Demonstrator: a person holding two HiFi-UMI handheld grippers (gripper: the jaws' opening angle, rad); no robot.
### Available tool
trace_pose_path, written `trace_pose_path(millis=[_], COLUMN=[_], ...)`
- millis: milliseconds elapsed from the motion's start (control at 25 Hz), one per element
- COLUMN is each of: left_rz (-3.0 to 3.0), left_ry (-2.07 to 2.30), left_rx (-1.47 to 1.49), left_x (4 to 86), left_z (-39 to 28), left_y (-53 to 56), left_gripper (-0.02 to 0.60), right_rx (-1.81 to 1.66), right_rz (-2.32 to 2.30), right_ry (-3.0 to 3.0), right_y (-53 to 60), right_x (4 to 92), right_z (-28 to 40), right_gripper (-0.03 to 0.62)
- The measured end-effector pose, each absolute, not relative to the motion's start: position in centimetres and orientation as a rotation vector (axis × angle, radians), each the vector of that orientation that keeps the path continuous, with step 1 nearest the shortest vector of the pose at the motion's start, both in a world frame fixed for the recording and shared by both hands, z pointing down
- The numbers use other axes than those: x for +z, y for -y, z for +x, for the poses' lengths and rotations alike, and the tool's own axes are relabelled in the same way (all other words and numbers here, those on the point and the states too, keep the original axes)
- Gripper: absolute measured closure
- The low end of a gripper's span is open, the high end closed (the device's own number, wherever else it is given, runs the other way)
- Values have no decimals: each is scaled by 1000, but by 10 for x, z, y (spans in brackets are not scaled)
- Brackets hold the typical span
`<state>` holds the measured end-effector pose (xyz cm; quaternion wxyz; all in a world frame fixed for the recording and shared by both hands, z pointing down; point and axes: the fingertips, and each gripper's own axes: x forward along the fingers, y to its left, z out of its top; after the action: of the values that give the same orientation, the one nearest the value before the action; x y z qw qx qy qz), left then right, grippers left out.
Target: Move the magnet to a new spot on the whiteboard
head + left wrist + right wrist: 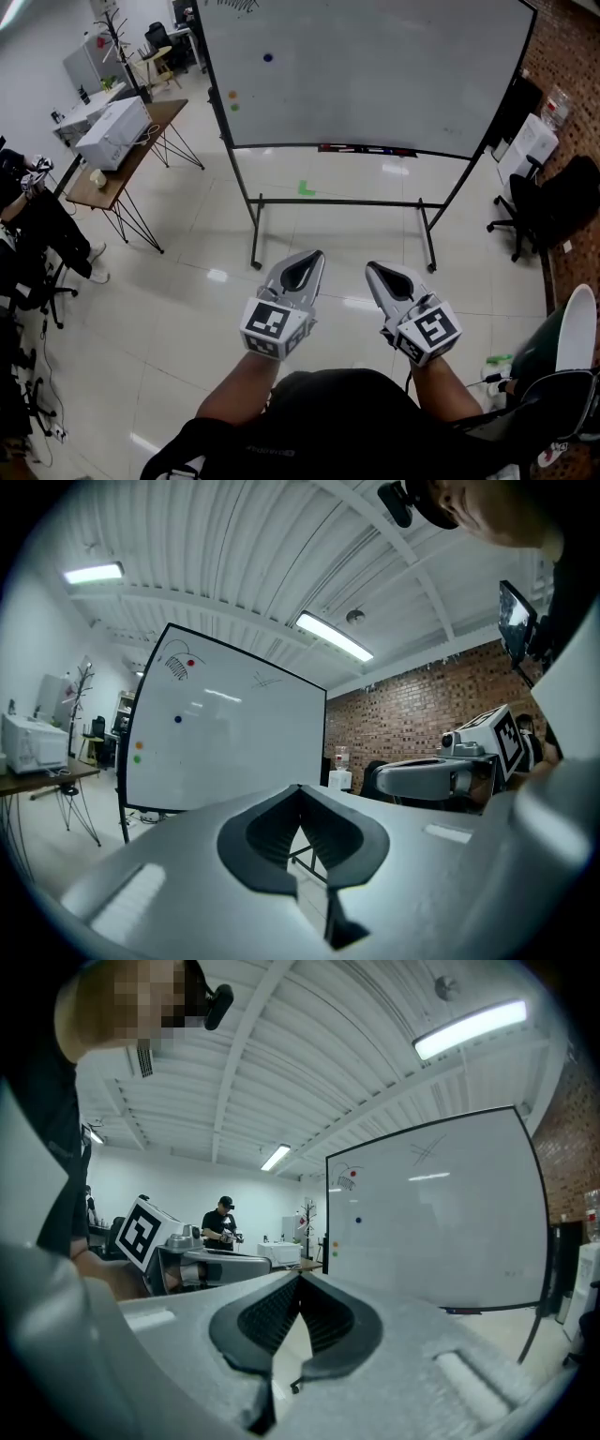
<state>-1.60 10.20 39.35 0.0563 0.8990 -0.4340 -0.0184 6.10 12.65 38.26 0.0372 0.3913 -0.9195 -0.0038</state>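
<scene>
A whiteboard (375, 66) on a black wheeled stand faces me across the floor. On its left part sit a blue magnet (267, 57), an orange magnet (233, 94) and a green magnet (234, 107). The left gripper view shows the blue magnet (178, 719) and a red magnet (191, 663) near a scribble. The right gripper view also shows the blue magnet (358, 1221). My left gripper (317, 255) and right gripper (372, 269) hang side by side in front of my body, well short of the board. Both are shut and hold nothing.
A wooden table (159, 117) with white boxes stands at the left, and a seated person (37, 216) is beside it. Black office chairs (553, 202) and a brick wall are at the right. A green tape mark (307, 188) lies under the board.
</scene>
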Motion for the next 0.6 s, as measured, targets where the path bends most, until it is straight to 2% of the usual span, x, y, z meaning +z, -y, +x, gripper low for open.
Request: trace_pose_path(millis=[600], left_rz=[2732], left_ry=[1371], left_rx=[32], left_x=[393], left_z=[-11], left_y=[-100], left_gripper=[566], right_rx=[57], right_rz=[1230], right_ry=[2855], right_y=[-125], right_x=[391], right_z=[73], right_gripper=[591])
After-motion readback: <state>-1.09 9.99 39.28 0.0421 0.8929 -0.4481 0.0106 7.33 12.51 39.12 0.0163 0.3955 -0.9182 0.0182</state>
